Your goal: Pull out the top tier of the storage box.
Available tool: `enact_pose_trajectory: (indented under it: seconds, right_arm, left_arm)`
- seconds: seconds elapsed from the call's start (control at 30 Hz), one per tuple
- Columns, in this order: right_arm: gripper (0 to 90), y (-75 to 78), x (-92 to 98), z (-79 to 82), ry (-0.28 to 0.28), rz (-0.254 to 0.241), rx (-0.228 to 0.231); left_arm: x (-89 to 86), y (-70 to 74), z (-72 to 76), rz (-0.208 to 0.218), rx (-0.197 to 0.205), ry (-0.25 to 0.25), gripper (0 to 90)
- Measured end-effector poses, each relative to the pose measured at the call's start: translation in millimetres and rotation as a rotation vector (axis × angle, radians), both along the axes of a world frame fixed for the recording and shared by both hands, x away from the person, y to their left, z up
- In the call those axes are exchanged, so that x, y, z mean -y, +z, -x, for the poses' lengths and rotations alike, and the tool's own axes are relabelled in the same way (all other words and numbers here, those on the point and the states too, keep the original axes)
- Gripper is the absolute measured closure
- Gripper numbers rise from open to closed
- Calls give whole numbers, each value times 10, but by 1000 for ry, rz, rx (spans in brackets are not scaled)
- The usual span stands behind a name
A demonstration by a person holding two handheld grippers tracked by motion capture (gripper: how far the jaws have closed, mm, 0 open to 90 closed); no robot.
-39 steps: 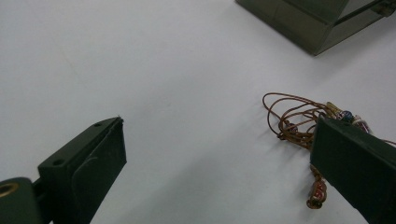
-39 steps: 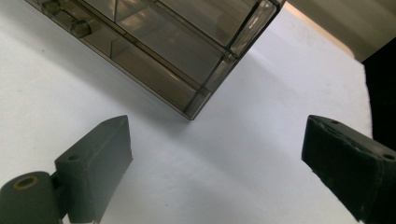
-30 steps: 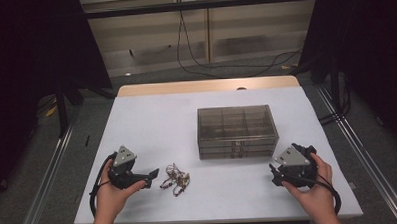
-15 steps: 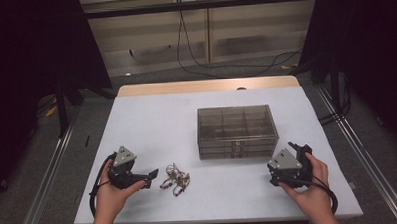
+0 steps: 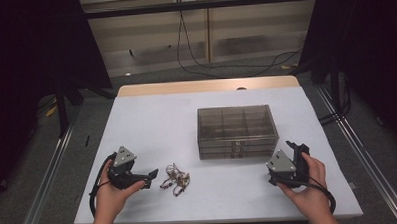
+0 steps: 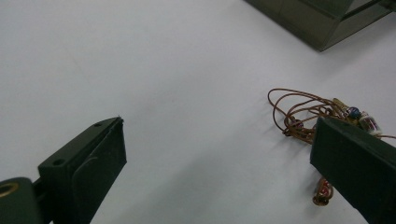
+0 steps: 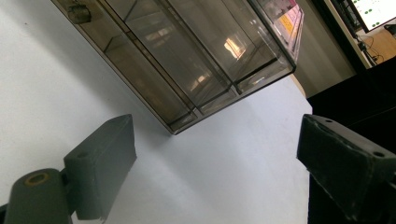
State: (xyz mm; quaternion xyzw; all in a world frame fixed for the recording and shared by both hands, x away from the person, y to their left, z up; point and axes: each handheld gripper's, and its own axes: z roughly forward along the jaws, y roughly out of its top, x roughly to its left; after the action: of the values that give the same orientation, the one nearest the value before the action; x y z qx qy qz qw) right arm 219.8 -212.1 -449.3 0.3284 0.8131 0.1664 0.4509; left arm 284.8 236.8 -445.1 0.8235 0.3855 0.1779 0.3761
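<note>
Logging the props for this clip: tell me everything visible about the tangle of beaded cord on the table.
The beaded cord is a thin brown cord in loose loops, strung with small beads, some reddish, one bluish. It lies in a heap on the white table, just beyond the open left tongs, near the see-through box. Nothing grips it.

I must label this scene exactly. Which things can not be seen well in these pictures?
- Beaded cord tangle: the left gripper view's near jaw covers part of it; too small to identify in the high view.
- Clear compartment box: cut off by the right gripper view's top edge; contents unreadable through reflections.
- Right gripper: hand and plate hide its jaws in the high view.
</note>
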Motion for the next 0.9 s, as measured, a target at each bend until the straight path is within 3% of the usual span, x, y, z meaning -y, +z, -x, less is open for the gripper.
enact_pose_trajectory:
  seconds: [0.2,0.43,0.63,0.73,0.8,0.83,0.9]
  right_arm:
    - [143,8,-39,15,-5,29,22]
    - [162,8,-97,20,8,97,49]
    - [167,23,-128,28,15,118,66]
    - [174,23,-153,39,27,165,83]
    - [175,17,-174,44,12,159,90]
    - [175,30,-166,32,38,188,95]
    - [178,35,-205,24,38,210,103]
  left_arm:
    - [-5,-4,-2,-5,1,1,36]
    - [-15,-10,-3,-7,4,5,36]
    - [-16,-17,-15,-5,-1,8,36]
    - [-14,-20,-15,-5,-6,5,36]
    - [-15,-22,-17,-6,-4,5,36]
    - [-14,-24,-16,-3,-4,6,36]
    - [-18,-27,-18,-3,-6,3,36]
